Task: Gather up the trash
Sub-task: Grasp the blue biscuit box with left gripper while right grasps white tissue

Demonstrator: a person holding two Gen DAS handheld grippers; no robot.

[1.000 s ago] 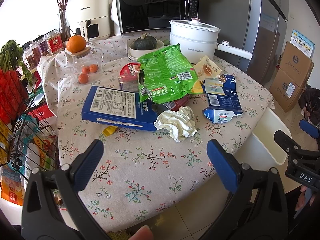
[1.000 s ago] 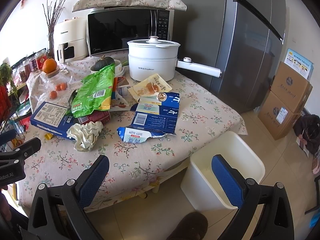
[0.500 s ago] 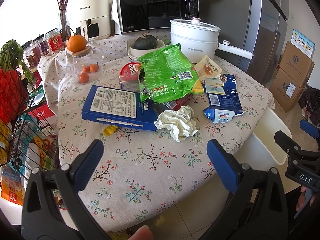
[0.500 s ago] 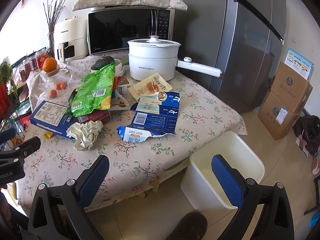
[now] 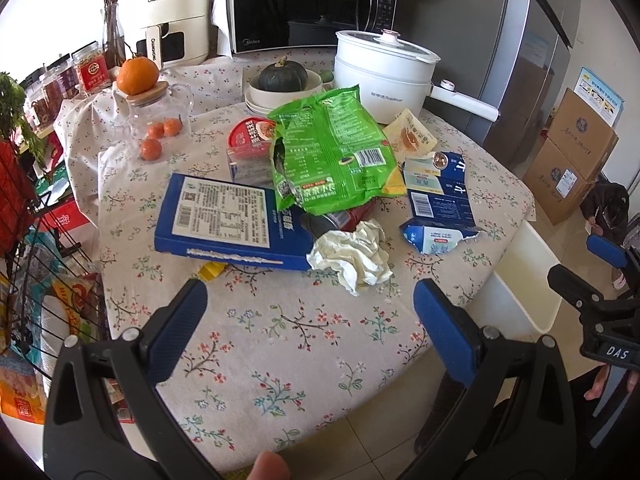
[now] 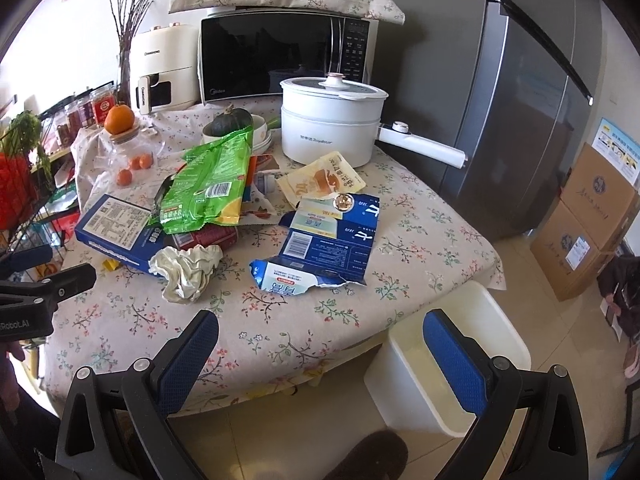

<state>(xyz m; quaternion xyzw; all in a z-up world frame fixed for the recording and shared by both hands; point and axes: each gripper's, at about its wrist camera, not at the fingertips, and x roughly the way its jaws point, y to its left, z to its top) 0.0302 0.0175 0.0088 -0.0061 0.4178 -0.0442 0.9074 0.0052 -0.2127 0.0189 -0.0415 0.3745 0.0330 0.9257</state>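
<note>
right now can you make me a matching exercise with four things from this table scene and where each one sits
Things:
1. crumpled tissue
2. green snack bag
3. orange
4. white bin

Places:
A. on the glass jar's wooden lid
B. on the floor beside the table
C. against the near corner of the blue box
D. draped atop the pile of wrappers

Pairs: 1-C, 2-D, 3-A, 4-B

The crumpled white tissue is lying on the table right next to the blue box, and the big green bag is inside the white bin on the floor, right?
Not quite. The green bag is not in the white bin; it lies on the table, on top of the pile of packaging, as the right wrist view shows. The crumpled tissue does lie on the table next to the blue box.
</note>
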